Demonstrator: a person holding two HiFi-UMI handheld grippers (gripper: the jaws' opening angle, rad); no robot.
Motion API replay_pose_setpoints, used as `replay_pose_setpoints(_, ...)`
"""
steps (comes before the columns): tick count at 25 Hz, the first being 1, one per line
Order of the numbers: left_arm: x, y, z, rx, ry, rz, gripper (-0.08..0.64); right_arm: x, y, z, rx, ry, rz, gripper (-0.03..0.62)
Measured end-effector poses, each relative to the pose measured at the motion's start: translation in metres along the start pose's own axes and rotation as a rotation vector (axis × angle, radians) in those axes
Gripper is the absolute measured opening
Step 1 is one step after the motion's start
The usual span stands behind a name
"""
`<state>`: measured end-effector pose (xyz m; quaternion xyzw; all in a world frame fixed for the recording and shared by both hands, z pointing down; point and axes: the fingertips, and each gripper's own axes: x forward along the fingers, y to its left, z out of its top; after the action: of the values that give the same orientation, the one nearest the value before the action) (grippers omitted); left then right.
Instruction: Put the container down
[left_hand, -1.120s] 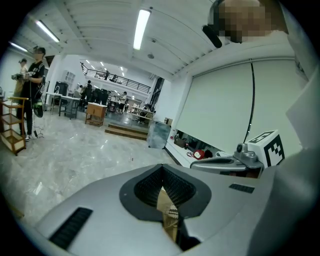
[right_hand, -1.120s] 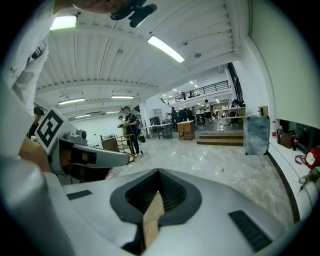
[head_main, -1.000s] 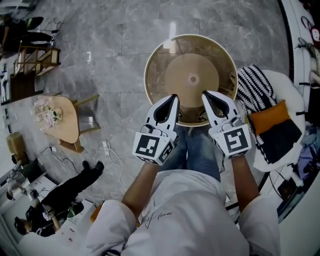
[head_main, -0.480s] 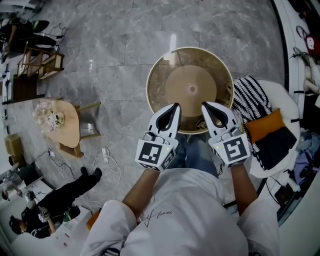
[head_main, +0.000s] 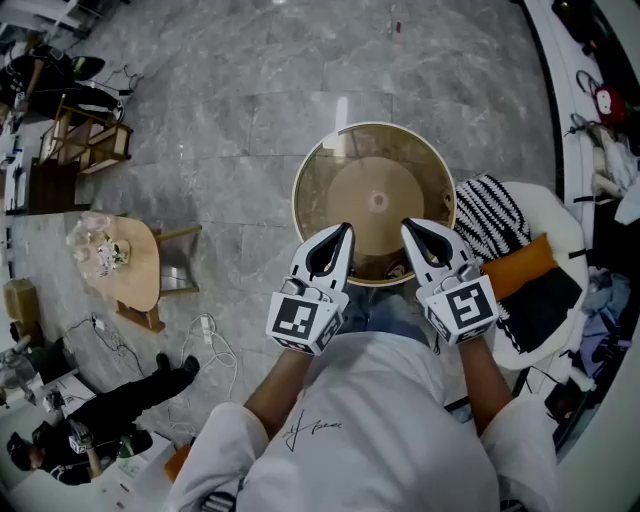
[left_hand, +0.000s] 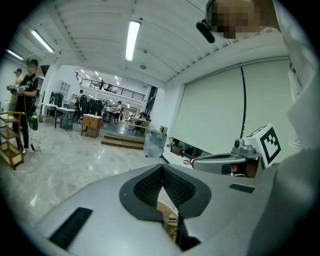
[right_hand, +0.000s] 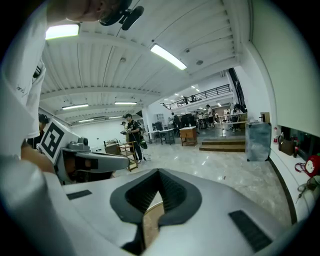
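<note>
Forearms: both reach forward from the white shirt (head_main: 370, 430), side by side and about parallel, with elbows close to the body.
Left gripper (head_main: 340, 240): it points forward and a little down. Its jaws are nearly together and pinch the near rim of the container (head_main: 375, 195). In the left gripper view a thin piece of the wall stands between the pads of the left gripper (left_hand: 162, 200).
Right gripper (head_main: 415, 235): same pose, just beside the left one. It is closed narrow on the same rim, and the right gripper view shows the tan edge (right_hand: 150, 220) caught between the jaws.
Container: round and tan, with a pale rim, and it looks empty. It seems to hang in the air in front of the knees, above the floor (head_main: 230, 120), so I judge it is not yet put down.
Risk at the rim: the two grips are close together on the near edge only, and all the body hangs beyond them. The far side can dip, or the thin rim can slide out of the pads, if the descent is quick.
Risk at the floor: if one hand goes lower than the other, the base lands on its edge and can tip.
Risk at the side: the chair (head_main: 520, 250) with a striped cushion is just beside the container on the right, and the wall can catch on it.
Farther: a cable (head_main: 215, 330) lies on the floor at the left, well apart.
</note>
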<state>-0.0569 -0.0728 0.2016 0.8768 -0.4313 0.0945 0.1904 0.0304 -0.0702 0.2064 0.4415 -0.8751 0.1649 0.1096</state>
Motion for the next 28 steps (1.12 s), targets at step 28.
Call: replay_pose_setpoints(28, -0.063, -0.011, 0.033, 0.055, -0.062, -0.029, 0.017, -0.035, 0.054, 0.033, -0.031, -0.029, 0.052, 0.016)
